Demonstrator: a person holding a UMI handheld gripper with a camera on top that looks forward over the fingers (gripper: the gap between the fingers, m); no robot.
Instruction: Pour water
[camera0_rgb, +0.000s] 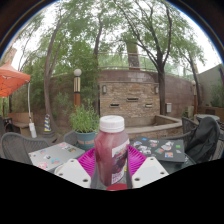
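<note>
The bottle (112, 152) is held upright, clamped in the gripper (112, 168); carrying is underway, tilting over a vessel comes next.

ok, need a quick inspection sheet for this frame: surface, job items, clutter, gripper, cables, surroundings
Surface: patterned outdoor table, only partly visible beyond the fingers.
Job's things: bottle of dark red liquid with a white cap, upright between the fingers; no receiving cup seen.
Clutter: nothing identifiable.
Gripper: gripper with its pink pads at either side of the bottle; contact not clear.
Cables: nothing seen.
Surroundings: patio with stone wall, trees, potted plant, orange umbrella, dark chair.
</note>
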